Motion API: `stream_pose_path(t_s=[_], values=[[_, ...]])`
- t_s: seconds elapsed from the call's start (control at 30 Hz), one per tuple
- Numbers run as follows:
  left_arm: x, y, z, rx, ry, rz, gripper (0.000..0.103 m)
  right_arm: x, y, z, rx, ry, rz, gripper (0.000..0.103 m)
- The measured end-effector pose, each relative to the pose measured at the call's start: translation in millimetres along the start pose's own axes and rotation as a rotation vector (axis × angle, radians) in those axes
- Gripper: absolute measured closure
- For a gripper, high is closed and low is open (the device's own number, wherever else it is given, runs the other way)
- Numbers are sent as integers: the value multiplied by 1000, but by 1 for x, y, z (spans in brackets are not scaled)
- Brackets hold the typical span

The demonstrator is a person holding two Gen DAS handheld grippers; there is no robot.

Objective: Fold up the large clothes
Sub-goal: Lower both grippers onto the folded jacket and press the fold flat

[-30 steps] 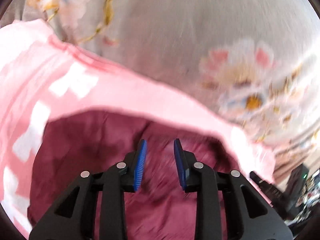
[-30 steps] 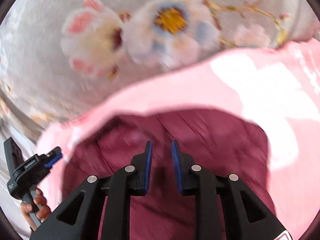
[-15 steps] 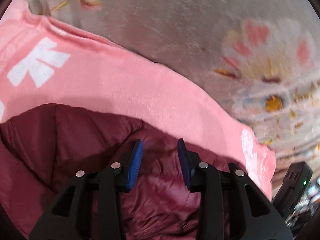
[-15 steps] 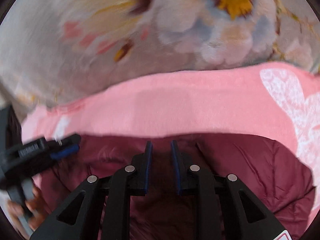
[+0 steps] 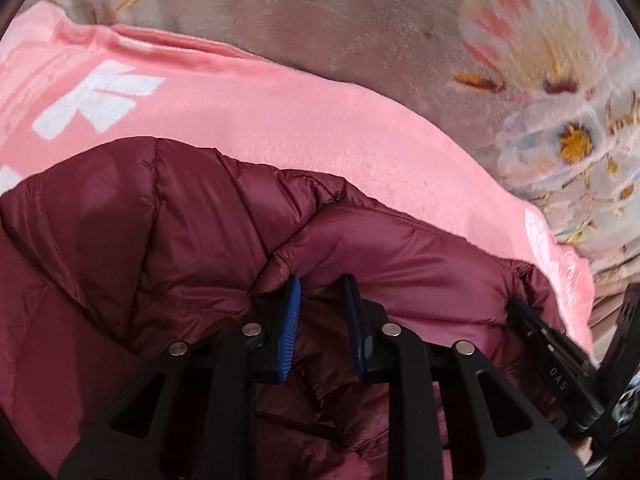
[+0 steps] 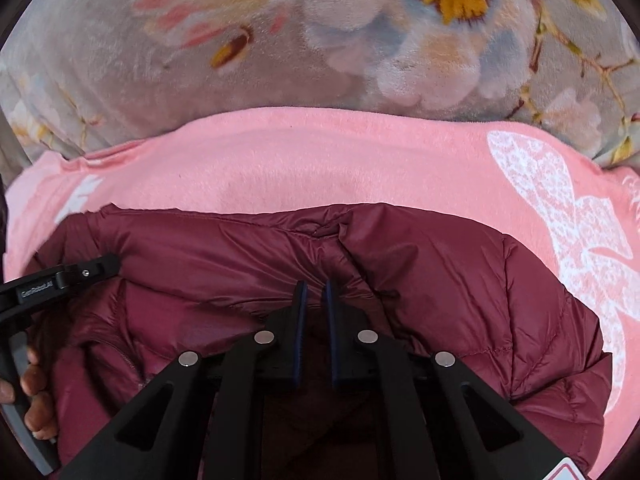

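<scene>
A maroon quilted puffer jacket (image 5: 168,240) lies on a pink blanket (image 5: 256,116) with white prints. My left gripper (image 5: 322,292) is shut on a fold of the jacket's upper edge, with fabric bunched between its blue pads. My right gripper (image 6: 314,292) is shut on another fold of the same jacket (image 6: 440,280), its pads close together with fabric pinched between them. The pink blanket (image 6: 320,164) shows beyond the jacket. Each gripper shows in the other's view: the right one (image 5: 560,360) at the jacket's right end, the left one (image 6: 60,280) at its left end.
A grey plush bedspread with a flower pattern (image 5: 400,32) lies under the pink blanket and fills the far side (image 6: 280,40). The person's hand (image 6: 36,392) holds the left gripper's handle at the lower left of the right wrist view.
Both grippers have come down toward the blanket with the jacket. The jacket's edge has lowered and now lies spread on the pink blanket. The right gripper's pads have closed a little tighter.
</scene>
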State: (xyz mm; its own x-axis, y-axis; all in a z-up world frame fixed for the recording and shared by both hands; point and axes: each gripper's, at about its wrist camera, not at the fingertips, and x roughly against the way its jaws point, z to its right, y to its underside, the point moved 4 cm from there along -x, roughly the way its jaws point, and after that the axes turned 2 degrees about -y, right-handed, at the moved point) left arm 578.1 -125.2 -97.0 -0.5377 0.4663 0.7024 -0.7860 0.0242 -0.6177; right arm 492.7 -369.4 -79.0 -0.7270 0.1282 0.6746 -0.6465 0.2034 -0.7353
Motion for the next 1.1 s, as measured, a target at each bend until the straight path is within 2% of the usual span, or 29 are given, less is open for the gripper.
stream_pose_path(t_s=[0.17, 0.63, 1.1], values=[[0, 4, 11, -82, -82, 37, 81, -5, 0, -11, 52, 73, 16, 98], [-6, 5, 23, -156, -164, 50, 81, -6, 0, -3, 7, 14, 17, 98], [-10, 3, 30, -197, -222, 66, 81, -6, 1, -2, -13, 5, 22, 99]])
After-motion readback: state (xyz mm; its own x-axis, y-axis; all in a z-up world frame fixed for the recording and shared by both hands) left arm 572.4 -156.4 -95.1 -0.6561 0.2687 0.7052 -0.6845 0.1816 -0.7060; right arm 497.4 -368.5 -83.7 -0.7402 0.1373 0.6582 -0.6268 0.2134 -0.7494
